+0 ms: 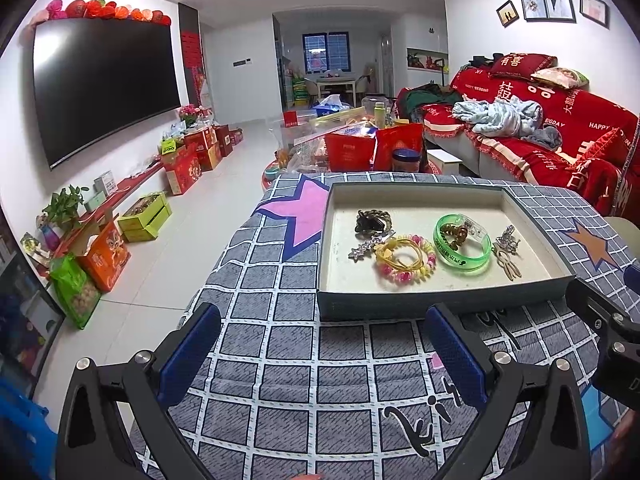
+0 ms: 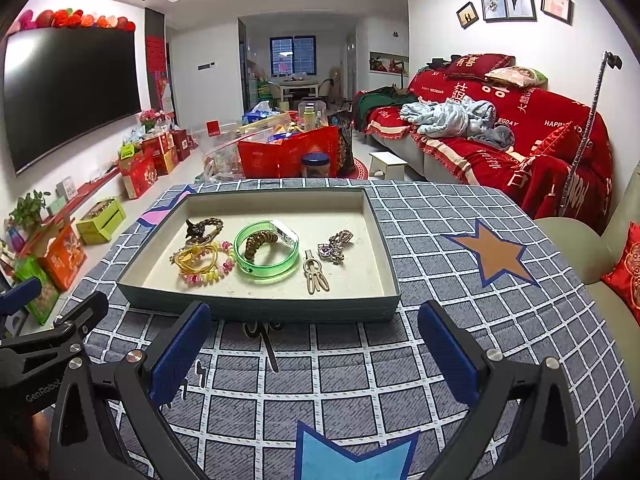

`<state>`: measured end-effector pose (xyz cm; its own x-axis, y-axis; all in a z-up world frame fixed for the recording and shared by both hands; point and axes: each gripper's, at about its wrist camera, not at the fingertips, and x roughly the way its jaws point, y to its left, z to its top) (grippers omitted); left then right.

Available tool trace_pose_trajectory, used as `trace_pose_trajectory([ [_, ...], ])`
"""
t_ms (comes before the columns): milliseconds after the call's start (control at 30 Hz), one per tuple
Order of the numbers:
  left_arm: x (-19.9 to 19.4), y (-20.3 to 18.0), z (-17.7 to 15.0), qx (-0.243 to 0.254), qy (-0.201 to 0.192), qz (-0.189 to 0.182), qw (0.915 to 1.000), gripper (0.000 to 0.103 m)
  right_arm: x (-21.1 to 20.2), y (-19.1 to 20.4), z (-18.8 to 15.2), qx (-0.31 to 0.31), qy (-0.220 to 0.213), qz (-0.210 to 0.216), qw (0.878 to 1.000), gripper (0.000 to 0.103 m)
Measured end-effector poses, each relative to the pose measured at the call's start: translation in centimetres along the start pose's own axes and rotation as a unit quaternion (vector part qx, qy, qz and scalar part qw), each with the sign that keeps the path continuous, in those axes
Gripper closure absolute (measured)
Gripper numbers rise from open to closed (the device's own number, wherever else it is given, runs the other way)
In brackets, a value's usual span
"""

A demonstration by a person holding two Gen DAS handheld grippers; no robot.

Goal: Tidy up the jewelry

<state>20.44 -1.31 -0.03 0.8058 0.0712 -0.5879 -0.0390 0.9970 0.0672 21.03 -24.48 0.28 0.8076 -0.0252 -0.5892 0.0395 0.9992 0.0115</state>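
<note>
Both your left gripper [image 1: 320, 352] and right gripper [image 2: 314, 344] are spread and empty, held short of the tray [image 2: 256, 308], where the jewelry [image 2: 266, 254] already lies.

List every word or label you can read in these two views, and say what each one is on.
"GenRobot": on the left gripper.
"HAPPY WEDDING": on the red sofa cover.
"BIGDAY": on the same sofa cover.
Print on the green bangle: too small to read.
Script on the checked cloth: partly hidden, unclear.
</note>
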Motion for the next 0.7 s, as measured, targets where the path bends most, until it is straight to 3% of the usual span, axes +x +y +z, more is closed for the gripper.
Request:
trace_pose_trajectory([
  [700,0.06,0.02,0.02,0.001,0.000,-0.001,1.0000,0.000,-0.07,-0.07,-0.02,0.001,-0.001,0.000,1.000,0.000],
])
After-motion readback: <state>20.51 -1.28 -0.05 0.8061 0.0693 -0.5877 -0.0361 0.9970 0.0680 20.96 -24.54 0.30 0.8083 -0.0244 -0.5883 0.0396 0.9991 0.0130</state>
